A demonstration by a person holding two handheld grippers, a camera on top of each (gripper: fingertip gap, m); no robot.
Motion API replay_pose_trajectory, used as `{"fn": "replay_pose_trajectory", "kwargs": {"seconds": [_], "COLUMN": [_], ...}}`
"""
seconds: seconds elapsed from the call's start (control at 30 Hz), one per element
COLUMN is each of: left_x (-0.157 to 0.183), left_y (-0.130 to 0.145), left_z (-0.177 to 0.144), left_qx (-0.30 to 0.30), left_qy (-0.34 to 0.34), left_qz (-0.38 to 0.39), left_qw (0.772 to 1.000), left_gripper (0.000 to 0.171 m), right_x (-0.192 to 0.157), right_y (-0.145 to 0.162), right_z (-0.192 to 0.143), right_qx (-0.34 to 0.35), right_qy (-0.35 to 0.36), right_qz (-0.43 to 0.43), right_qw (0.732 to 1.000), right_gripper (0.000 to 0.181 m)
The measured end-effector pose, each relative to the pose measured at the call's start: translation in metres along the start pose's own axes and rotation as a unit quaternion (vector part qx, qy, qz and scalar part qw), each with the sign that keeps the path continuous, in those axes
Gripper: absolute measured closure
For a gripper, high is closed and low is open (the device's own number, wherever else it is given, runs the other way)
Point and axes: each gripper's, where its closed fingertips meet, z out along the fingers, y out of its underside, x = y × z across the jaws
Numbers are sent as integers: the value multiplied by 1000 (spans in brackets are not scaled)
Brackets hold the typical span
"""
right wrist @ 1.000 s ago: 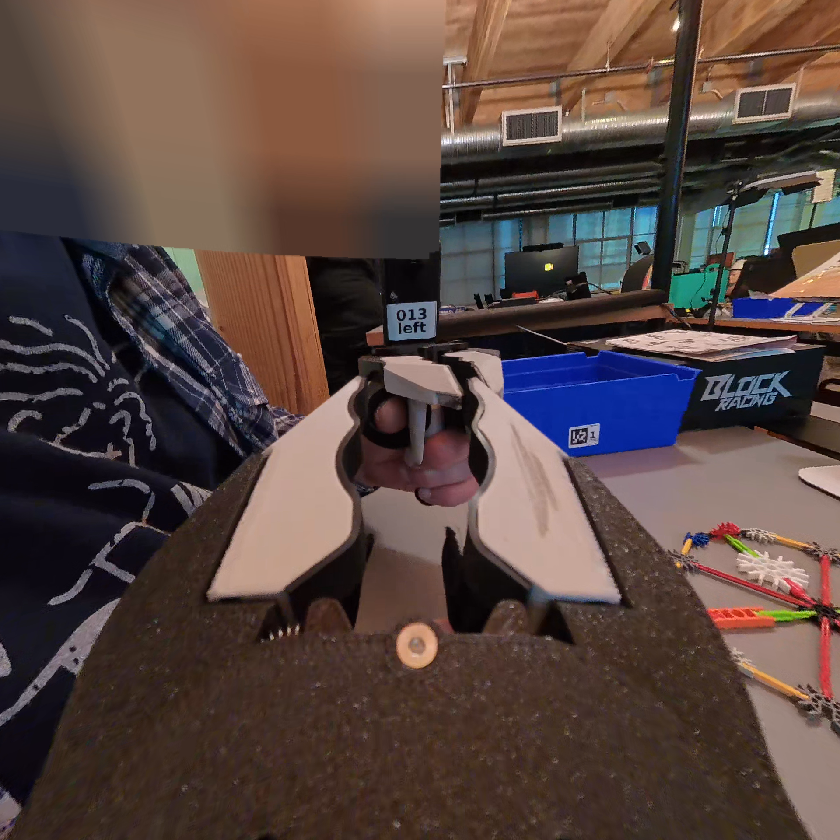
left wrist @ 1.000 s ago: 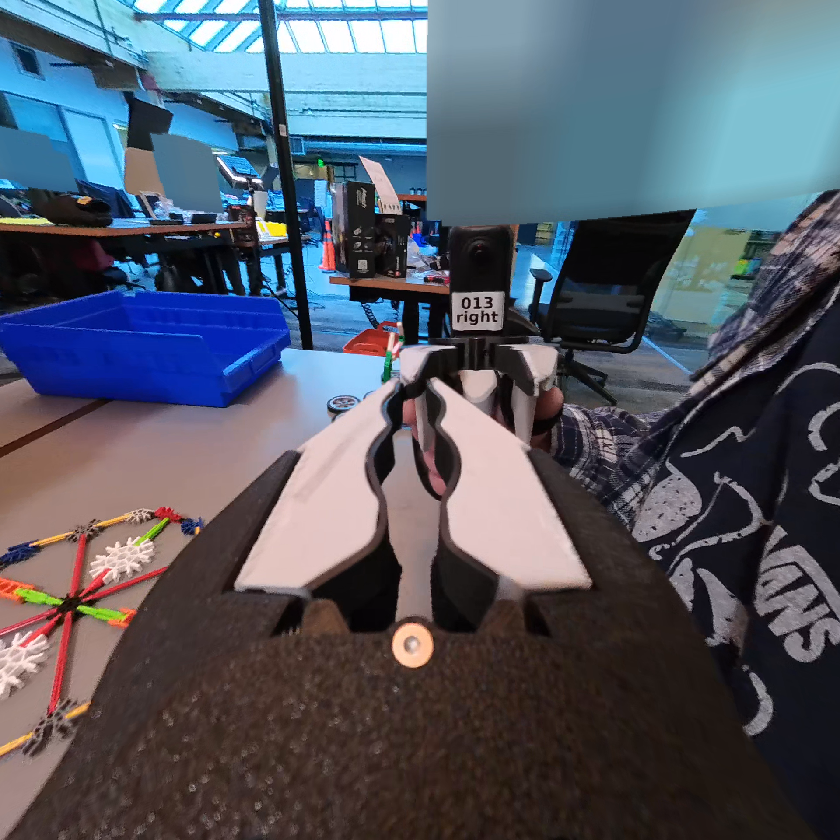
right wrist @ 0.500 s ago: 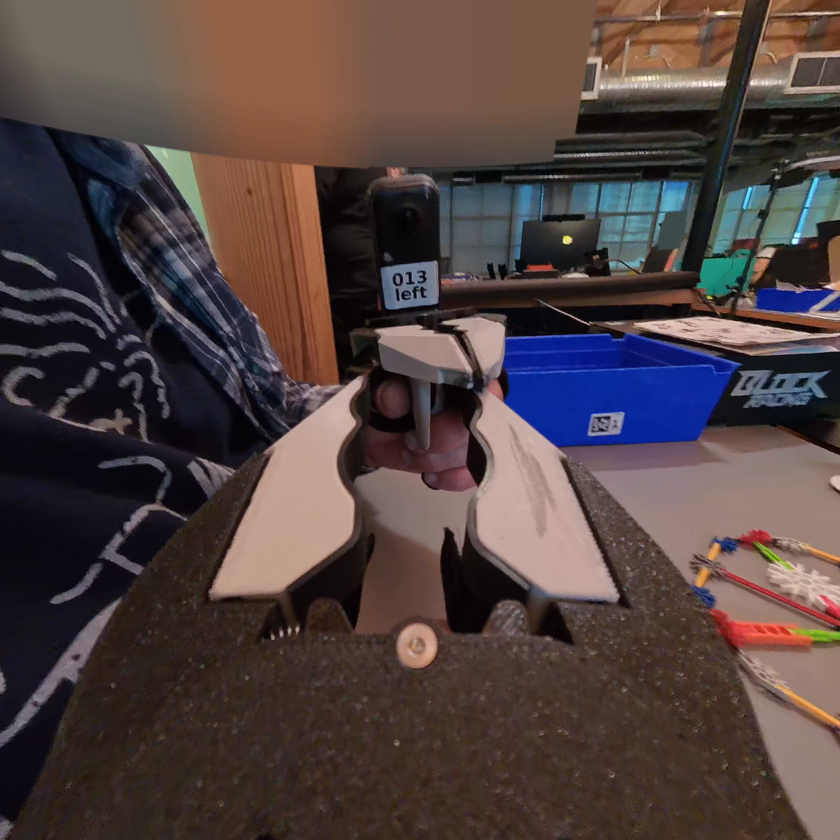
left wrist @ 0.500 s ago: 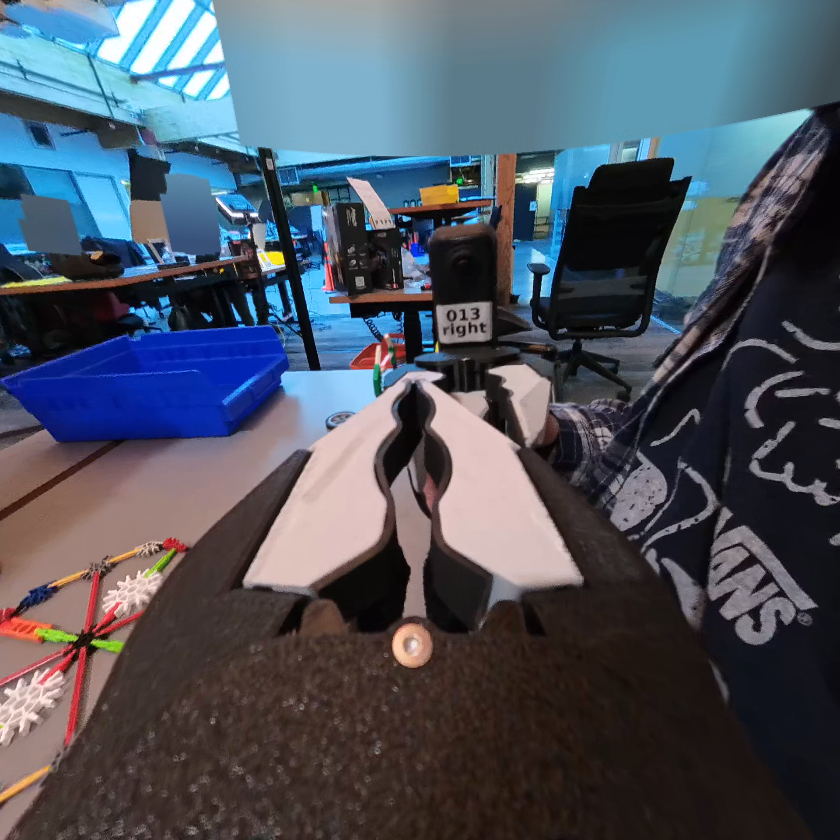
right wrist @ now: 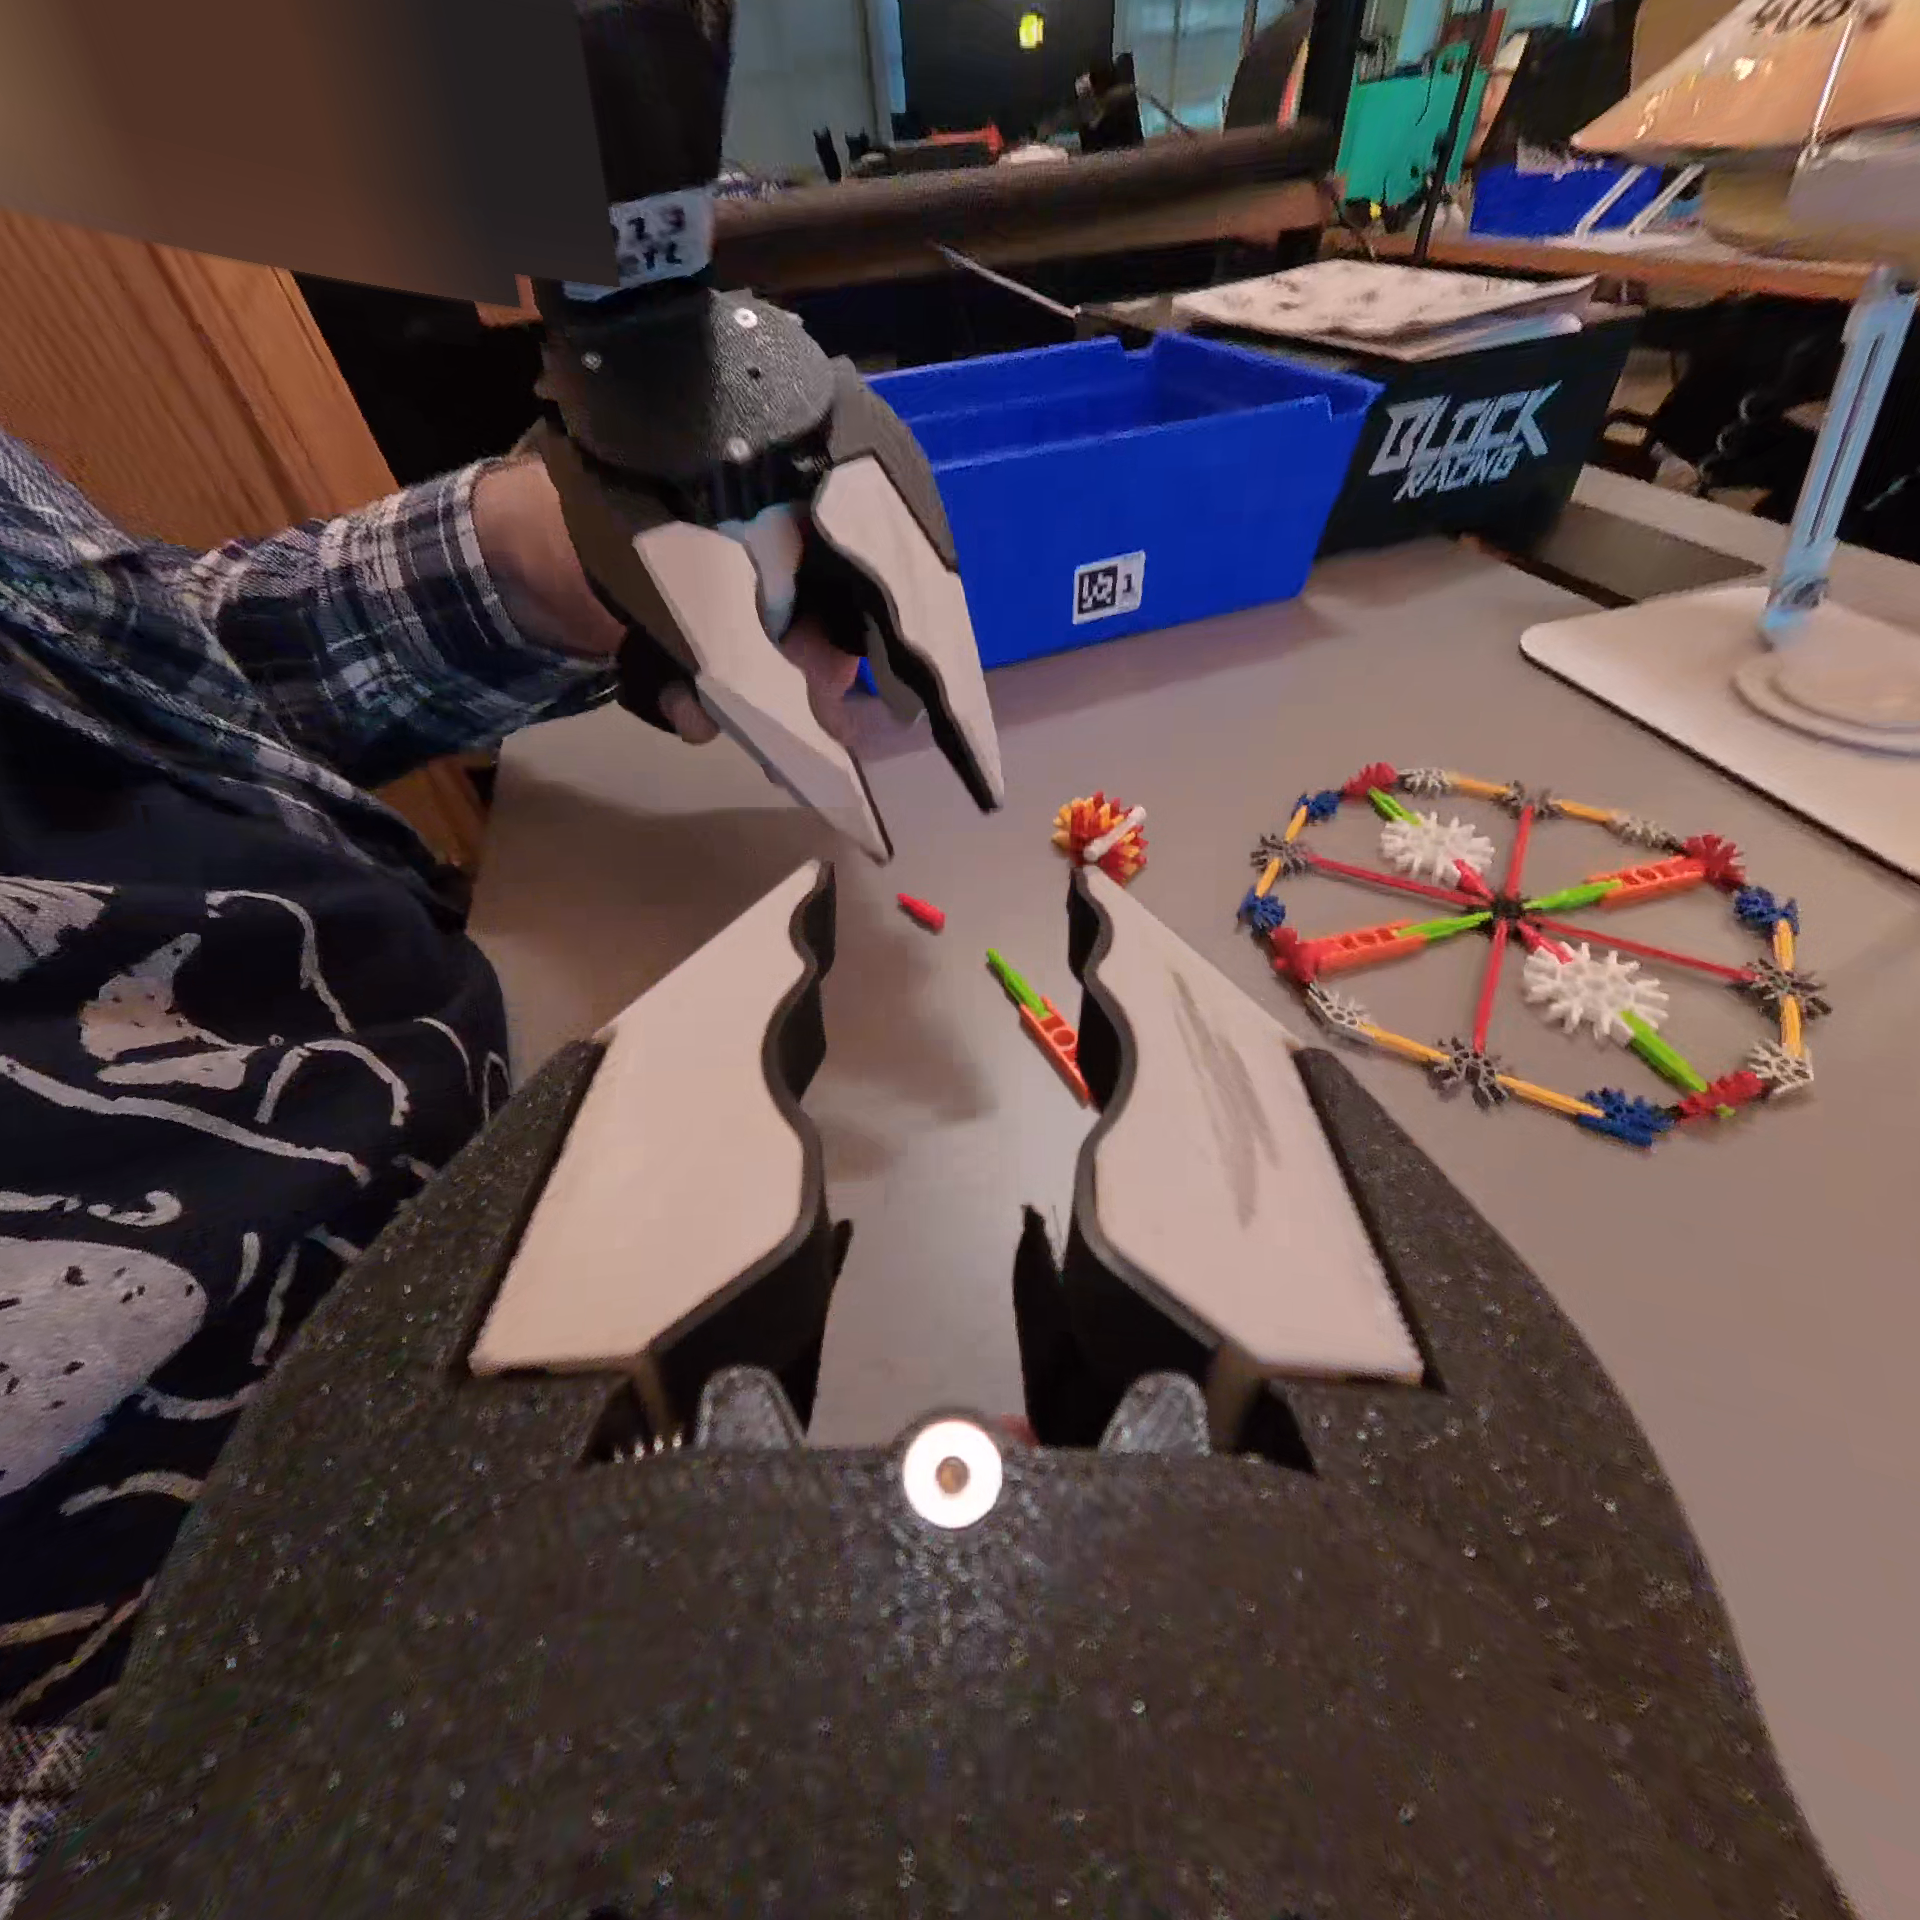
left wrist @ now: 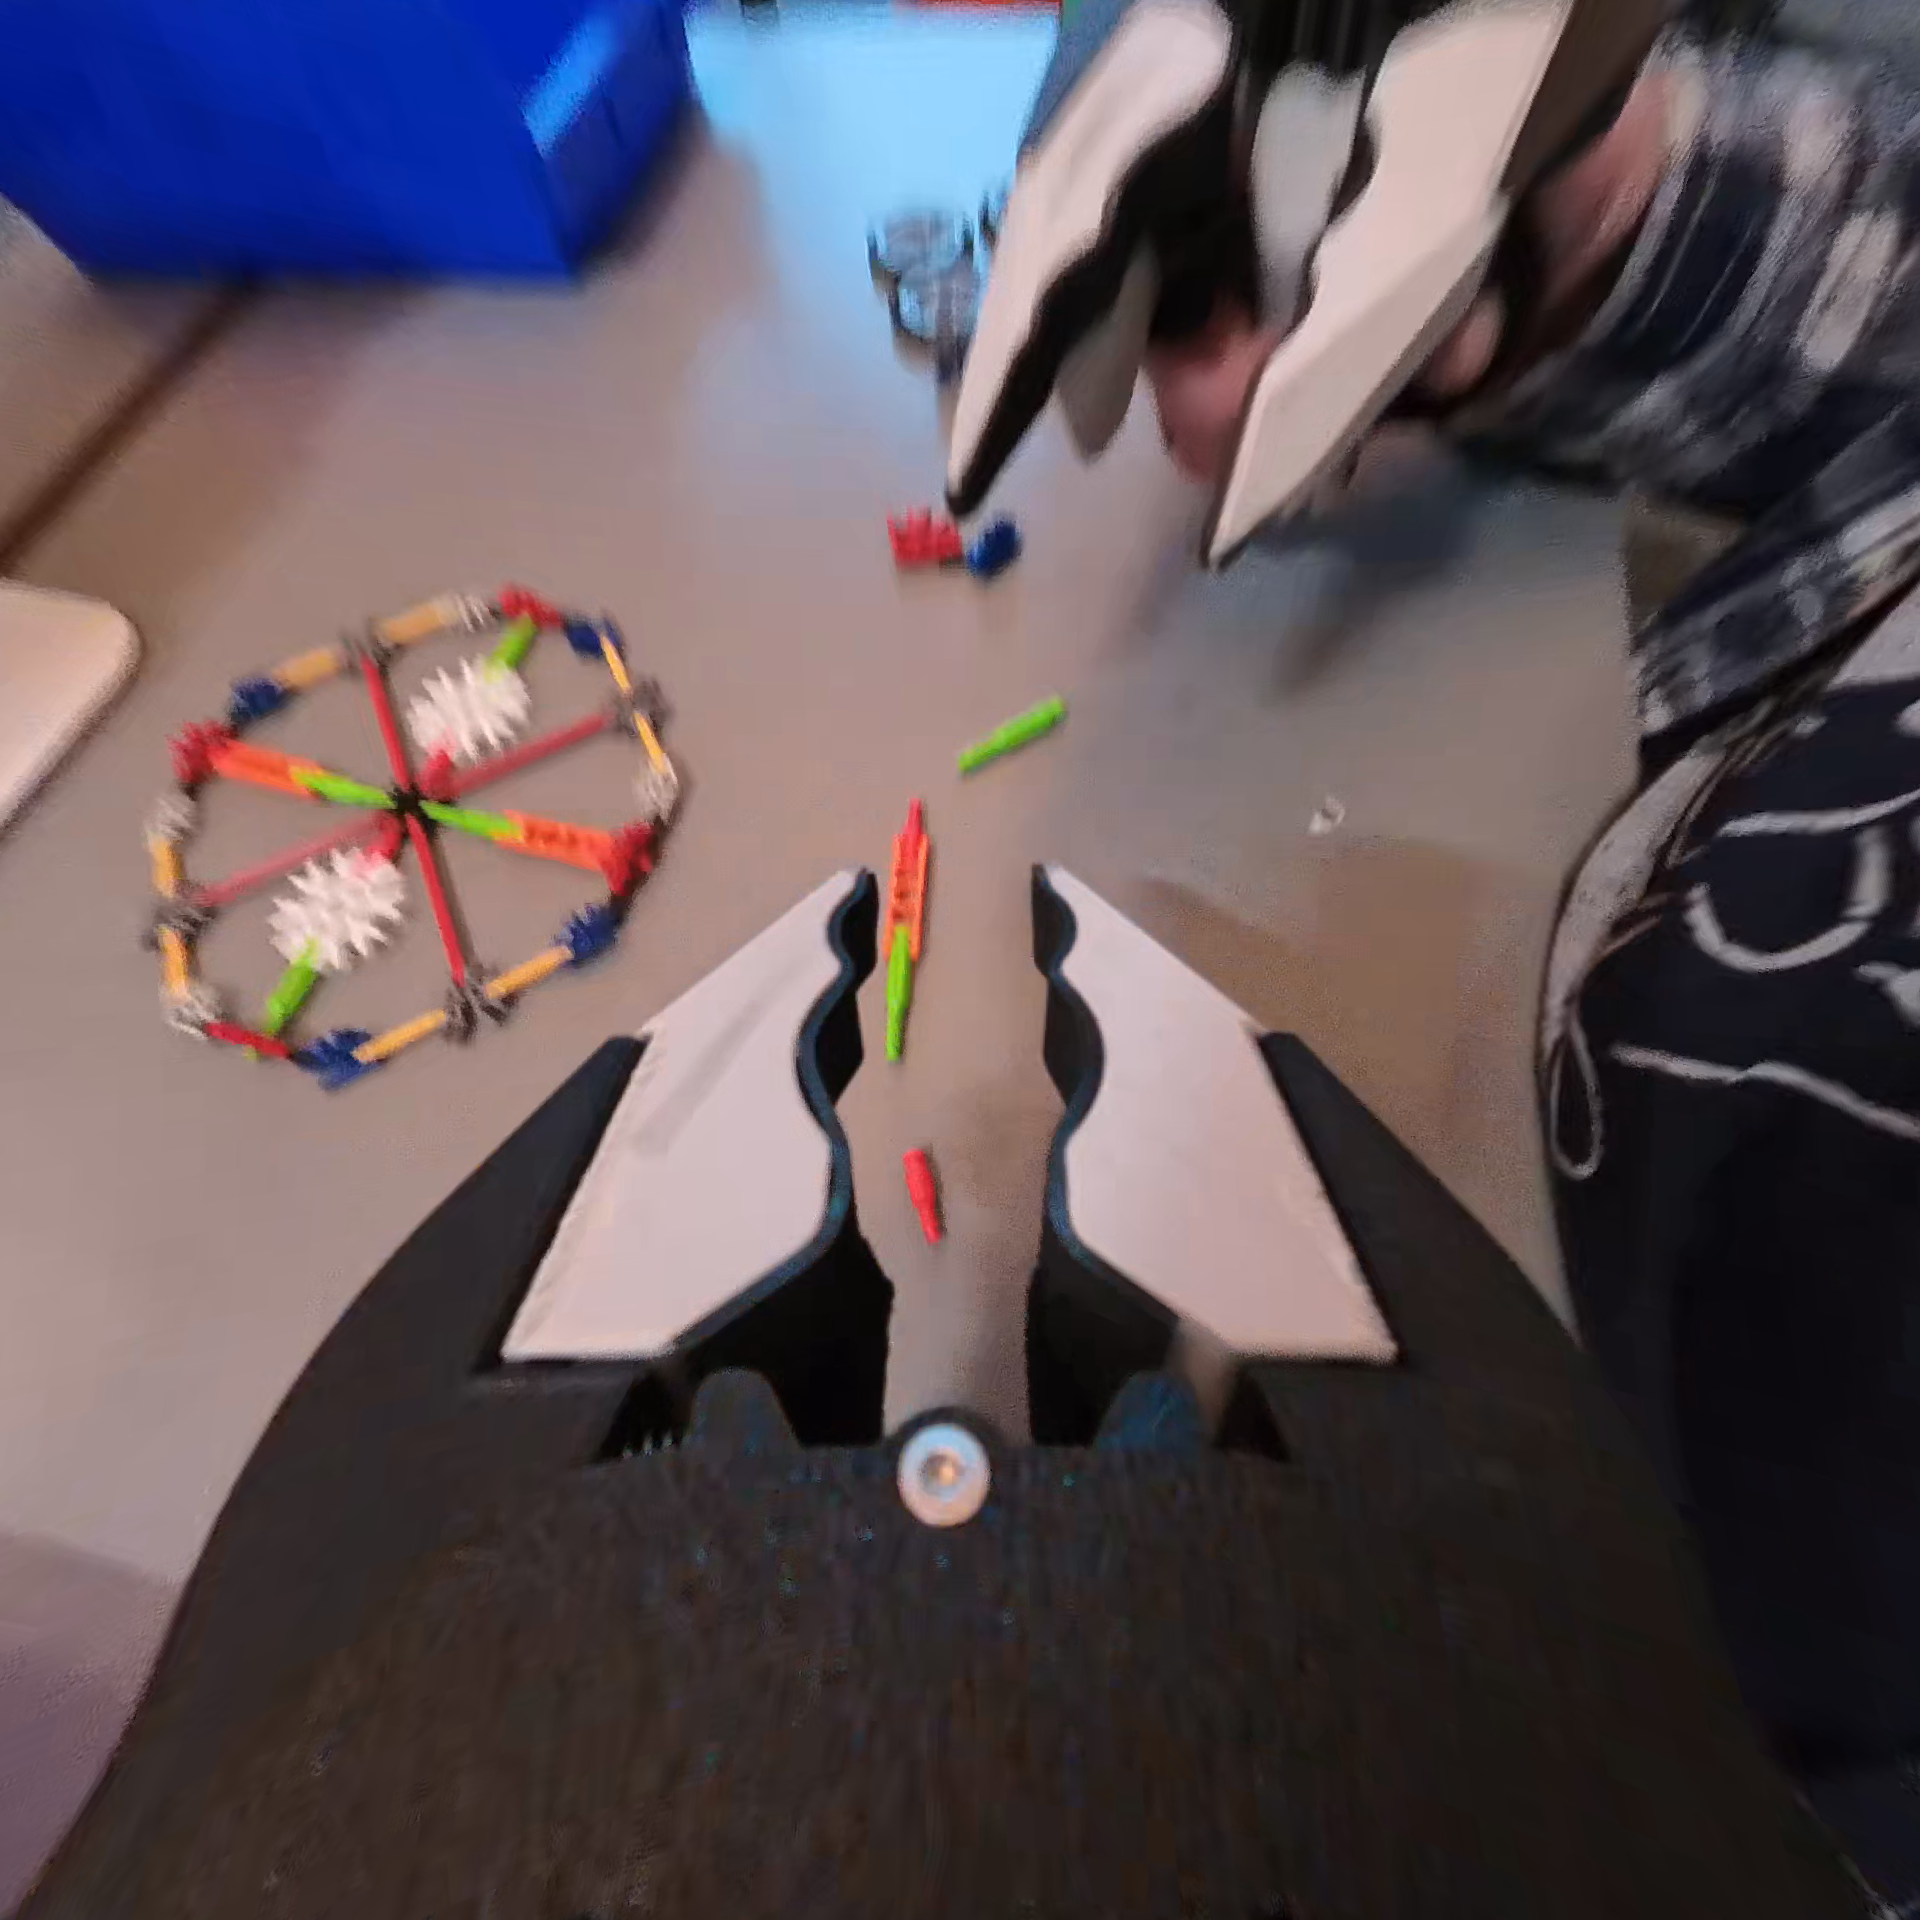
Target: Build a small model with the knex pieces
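Below, an orange-green rod (left wrist: 902,935) lies between the parted left tongs (left wrist: 951,883).

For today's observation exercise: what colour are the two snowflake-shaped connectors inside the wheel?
White. Both snowflake connectors show best in the right wrist view, inside the wheel.

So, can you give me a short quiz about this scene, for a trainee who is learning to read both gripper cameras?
1. True or false: the left gripper is holding the orange-and-green rod.
2. How is the wheel-shaped model placed? A: upright on its edge. B: flat on the table. C: hanging in the air.
3. Are the jaws of the right gripper open or shut?

Key: 1 false, the rod lies on the table under open jaws; 2 B; 3 open.
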Motion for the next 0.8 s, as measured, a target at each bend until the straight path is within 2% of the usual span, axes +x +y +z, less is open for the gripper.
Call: {"fn": "replay_pose_trajectory", "kwargs": {"seconds": [0.13, 0.2, 0.3, 0.4, 0.57, 0.7, 0.8], "left_x": [10, 4, 1, -5, -28, -34, -27], "left_y": [33, 46, 57, 59, 56, 52, 42], "left_z": [24, 32, 36, 39, 45, 51, 50], "left_qx": [-92, -136, -178, -186, -198, -189, -156], "left_qy": [33, 20, 31, 42, 8, 11, 31], "left_qz": [9, 30, 42, 28, 41, 6, -41], "left_qw": [995, 990, 983, 981, 979, 982, 986], "left_gripper": [145, 149, 153, 152, 147, 130, 128], "right_x": [7, 7, 9, 11, 16, 18, 20], "right_y": [11, 15, 18, 18, 21, 21, 19], "right_z": [6, 7, 7, 5, 3, 1, -3], "right_qx": [-25, -27, -29, -25, -25, -22, -16], "right_qy": [7, 5, 7, 10, 16, 18, 23], "right_qz": [14, 18, 18, 21, 24, 24, 27], "right_qw": [1000, 999, 999, 999, 999, 999, 999], "right_gripper": [136, 136, 136, 136, 136, 136, 136]}}
